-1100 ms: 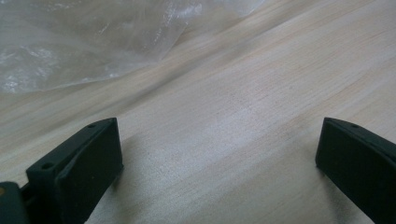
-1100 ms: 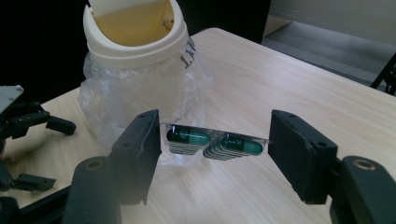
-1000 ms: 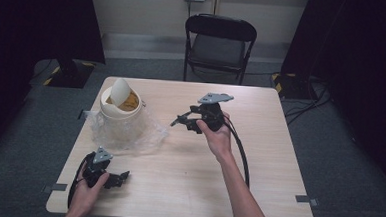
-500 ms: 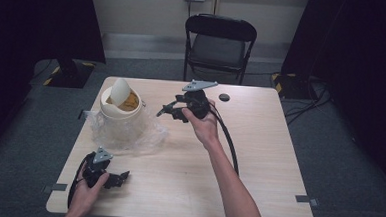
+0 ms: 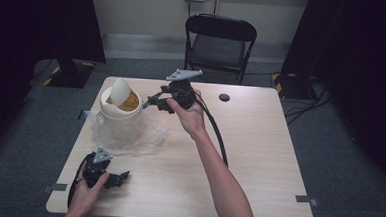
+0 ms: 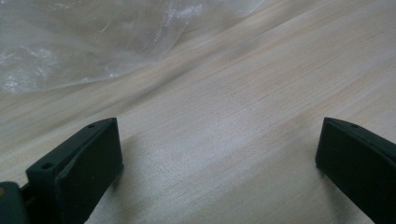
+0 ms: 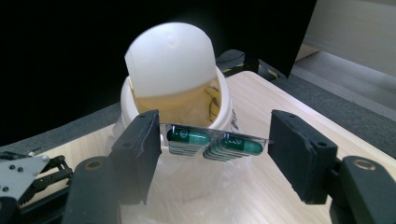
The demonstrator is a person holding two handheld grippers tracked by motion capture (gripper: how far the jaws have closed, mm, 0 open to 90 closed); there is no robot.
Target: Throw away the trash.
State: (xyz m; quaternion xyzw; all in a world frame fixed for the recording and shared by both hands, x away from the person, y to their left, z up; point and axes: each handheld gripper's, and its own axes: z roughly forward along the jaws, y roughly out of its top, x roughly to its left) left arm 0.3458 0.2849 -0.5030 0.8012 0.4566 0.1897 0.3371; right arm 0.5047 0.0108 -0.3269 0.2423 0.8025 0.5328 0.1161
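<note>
In the right gripper view, the tub's [image 7: 219,109] upright lid [image 7: 170,60] hides its contents; blister pack [image 7: 215,141] print is too small to read.

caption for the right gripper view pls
Right tongs carrying a pill strip toward the open white tub.

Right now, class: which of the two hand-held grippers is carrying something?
The right hand-held gripper, raised beside the tub, grips a capsule strip; the left one rests open on the table.
</note>
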